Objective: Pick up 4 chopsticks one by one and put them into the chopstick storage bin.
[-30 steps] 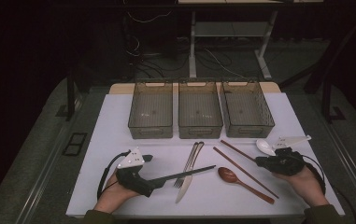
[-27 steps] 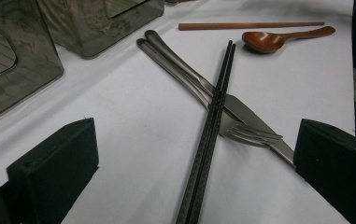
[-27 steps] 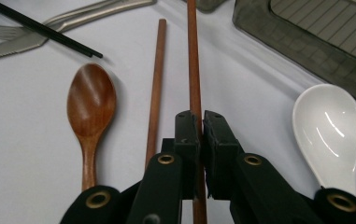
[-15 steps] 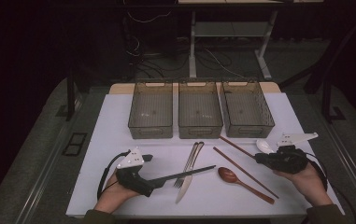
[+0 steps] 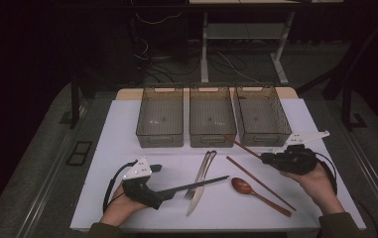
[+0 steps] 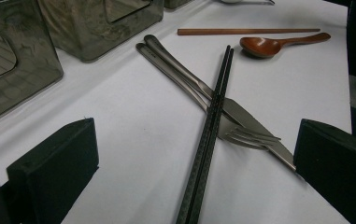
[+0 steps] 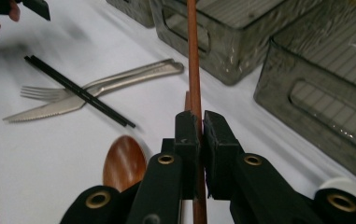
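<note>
Lower right: right hand-held gripper (image 5: 265, 159) raised off the counter (image 5: 122, 129), clamped on one brown chopstick (image 5: 238, 146) (second lying flat). Lower left: left hand-held gripper (image 6: 194, 154) resting, open. Three bins (image 5: 213, 116).

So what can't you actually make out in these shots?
- High view: whether the left gripper touches the black chopsticks; too small to tell.
- Right gripper view: the far end of the wooden chopstick held by the right gripper, cut off by the top edge.
- Right gripper view: the wooden spoon handle, hidden behind the gripper body.
- Left gripper view: the bins, cut off by the top edge.
</note>
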Tool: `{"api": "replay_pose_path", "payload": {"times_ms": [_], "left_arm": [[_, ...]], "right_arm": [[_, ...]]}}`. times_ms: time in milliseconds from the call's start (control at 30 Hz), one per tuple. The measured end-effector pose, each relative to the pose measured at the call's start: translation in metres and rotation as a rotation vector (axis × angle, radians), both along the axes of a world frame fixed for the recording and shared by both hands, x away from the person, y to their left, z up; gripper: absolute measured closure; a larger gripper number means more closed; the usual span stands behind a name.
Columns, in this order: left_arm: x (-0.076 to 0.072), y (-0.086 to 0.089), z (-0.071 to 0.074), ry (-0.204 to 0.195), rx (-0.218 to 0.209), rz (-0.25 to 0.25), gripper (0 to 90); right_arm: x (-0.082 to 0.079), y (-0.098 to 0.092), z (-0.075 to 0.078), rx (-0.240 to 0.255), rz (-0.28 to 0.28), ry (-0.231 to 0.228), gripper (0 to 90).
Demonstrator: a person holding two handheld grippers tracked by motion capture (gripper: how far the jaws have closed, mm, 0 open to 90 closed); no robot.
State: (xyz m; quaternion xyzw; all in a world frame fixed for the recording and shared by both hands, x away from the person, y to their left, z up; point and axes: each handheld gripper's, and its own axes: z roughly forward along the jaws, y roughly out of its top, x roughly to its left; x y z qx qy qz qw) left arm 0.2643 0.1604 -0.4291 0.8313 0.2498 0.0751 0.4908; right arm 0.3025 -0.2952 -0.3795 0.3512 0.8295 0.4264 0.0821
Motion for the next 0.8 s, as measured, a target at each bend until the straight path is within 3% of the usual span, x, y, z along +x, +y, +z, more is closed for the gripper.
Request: {"api": "replay_pose_path", "payload": {"times_ms": [433,800], "left_arm": [[-0.001,0.000,0.000,-0.008,0.006,0.003,0.0],[-0.002,0.001,0.001,-0.010,-0.005,-0.001,0.0]], "right_arm": [[0.017,0.022,0.012,0.015,0.011,-0.027,84.3],[0.030,0.050,0.018,0.000,0.023,-0.036,84.2]]}}
